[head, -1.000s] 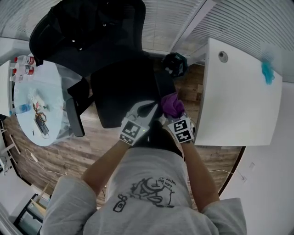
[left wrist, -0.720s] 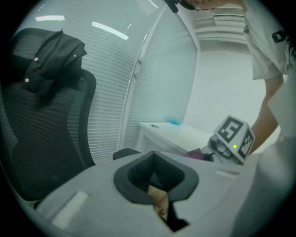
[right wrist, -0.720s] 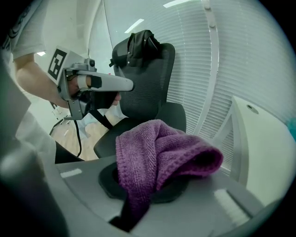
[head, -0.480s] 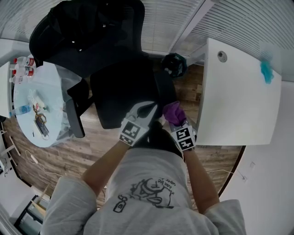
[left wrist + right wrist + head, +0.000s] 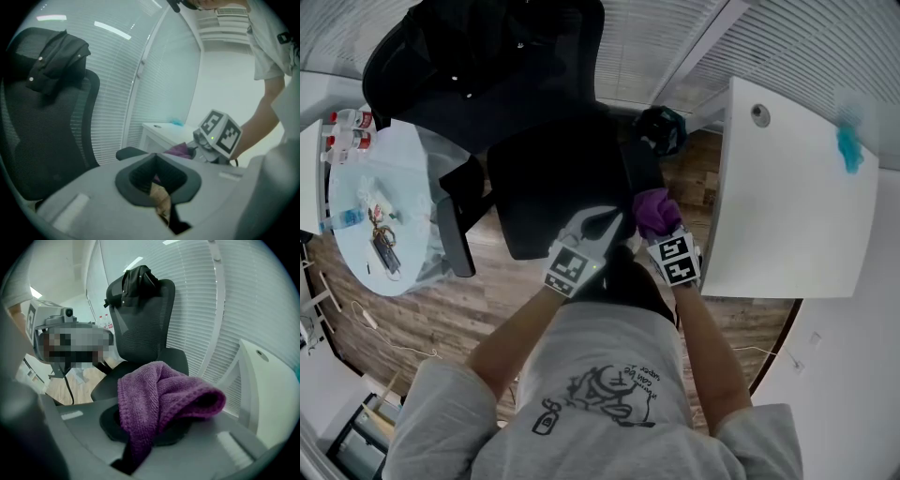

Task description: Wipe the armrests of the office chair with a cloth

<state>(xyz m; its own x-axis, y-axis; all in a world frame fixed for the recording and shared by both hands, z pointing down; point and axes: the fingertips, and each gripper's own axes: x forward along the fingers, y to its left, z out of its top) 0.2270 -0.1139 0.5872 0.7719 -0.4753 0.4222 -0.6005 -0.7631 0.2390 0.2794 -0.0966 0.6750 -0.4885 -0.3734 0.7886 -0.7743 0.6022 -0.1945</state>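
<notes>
A black mesh office chair (image 5: 548, 183) stands before me, with a dark jacket (image 5: 469, 52) draped over its backrest. My right gripper (image 5: 653, 228) is shut on a purple cloth (image 5: 654, 210), which rests at the near end of the chair's right armrest (image 5: 637, 169). In the right gripper view the cloth (image 5: 159, 394) bulges out of the closed jaws of that gripper (image 5: 150, 427). My left gripper (image 5: 603, 223) hovers at the seat's front right corner, just left of the cloth, jaws together and holding nothing (image 5: 159, 187). The other armrest (image 5: 455, 239) is at the left.
A white desk (image 5: 797, 206) stands close on the right with a teal object (image 5: 848, 150) on it. A round glass table (image 5: 356, 202) with bottles (image 5: 347, 131) is at the left. A black round object (image 5: 661, 129) lies by the blinds. The floor is wood.
The right gripper drew the purple cloth a little toward me along the right armrest, then pushed it back away. The left gripper has stayed in place.
</notes>
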